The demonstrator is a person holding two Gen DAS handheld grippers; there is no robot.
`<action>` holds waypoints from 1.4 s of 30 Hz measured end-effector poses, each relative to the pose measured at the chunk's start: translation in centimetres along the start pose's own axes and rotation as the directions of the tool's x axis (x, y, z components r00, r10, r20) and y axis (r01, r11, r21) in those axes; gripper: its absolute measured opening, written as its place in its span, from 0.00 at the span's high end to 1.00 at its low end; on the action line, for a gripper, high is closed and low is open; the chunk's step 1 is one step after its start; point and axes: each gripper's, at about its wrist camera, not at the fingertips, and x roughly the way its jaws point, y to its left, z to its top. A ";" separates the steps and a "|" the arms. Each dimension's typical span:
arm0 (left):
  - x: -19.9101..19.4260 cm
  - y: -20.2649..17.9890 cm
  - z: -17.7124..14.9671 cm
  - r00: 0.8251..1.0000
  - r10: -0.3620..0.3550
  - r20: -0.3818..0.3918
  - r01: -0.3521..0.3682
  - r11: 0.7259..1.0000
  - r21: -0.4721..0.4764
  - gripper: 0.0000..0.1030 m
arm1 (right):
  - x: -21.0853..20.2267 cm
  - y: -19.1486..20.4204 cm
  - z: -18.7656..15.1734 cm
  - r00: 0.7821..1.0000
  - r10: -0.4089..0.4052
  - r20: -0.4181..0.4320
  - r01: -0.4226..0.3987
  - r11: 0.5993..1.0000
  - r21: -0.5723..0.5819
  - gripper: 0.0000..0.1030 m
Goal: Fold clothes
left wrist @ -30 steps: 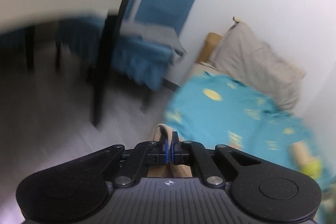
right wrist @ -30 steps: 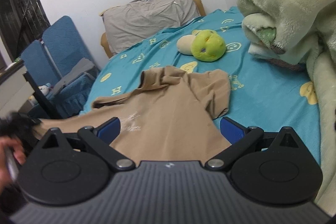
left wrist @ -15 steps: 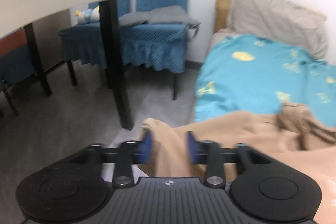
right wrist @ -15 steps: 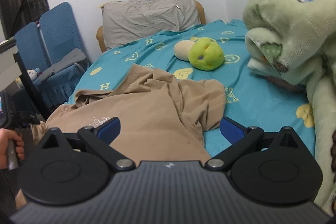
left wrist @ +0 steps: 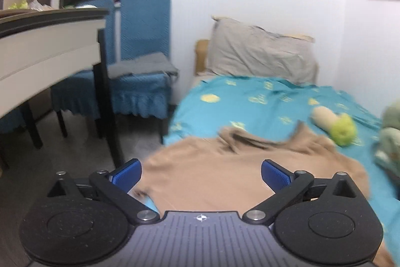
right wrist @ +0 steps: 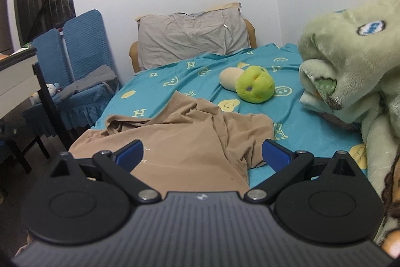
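A tan shirt [left wrist: 225, 167] lies crumpled on the teal bedsheet [left wrist: 250, 106], its collar and sleeves bunched toward the pillow. It also shows in the right wrist view [right wrist: 180, 142]. My left gripper [left wrist: 201, 170] is open and empty, just above the shirt's near part. My right gripper [right wrist: 202, 154] is open and empty, held over the shirt's near hem.
A green and cream plush toy [right wrist: 250, 85] lies on the bedsheet [right wrist: 160, 84] beyond the shirt. A grey pillow [right wrist: 190, 38] leans at the headboard. A thick green blanket [right wrist: 350, 71] is piled at the right. Blue chairs [left wrist: 140, 71] and a white table [left wrist: 47, 41] stand left of the bed.
My left gripper has let go of the shirt's edge, opened wide and swung from the floor side to face the bed. The shirt has settled onto the bed. My right gripper stayed open.
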 end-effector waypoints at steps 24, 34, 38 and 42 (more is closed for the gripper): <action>0.6 -0.9 -7.5 0.982 -0.028 -0.185 0.013 0.997 -0.082 0.00 | 3.0 -0.8 -2.9 0.986 -0.035 -0.165 0.040 0.999 0.026 0.01; 2.6 -1.2 -8.9 0.973 -0.048 -0.224 0.018 0.991 -0.134 0.00 | 12.1 -12.3 -2.6 0.970 -0.036 -0.238 0.172 0.795 0.581 0.31; 4.3 -1.3 -9.3 0.970 -0.067 -0.236 0.031 0.988 -0.154 0.00 | 15.2 -13.1 -3.4 0.973 -0.010 -0.230 0.157 0.760 0.630 0.35; 5.7 -1.5 -9.2 0.974 -0.062 -0.217 0.033 0.990 -0.135 0.00 | 17.6 -13.0 -3.8 0.977 -0.001 -0.211 0.138 0.757 0.638 0.73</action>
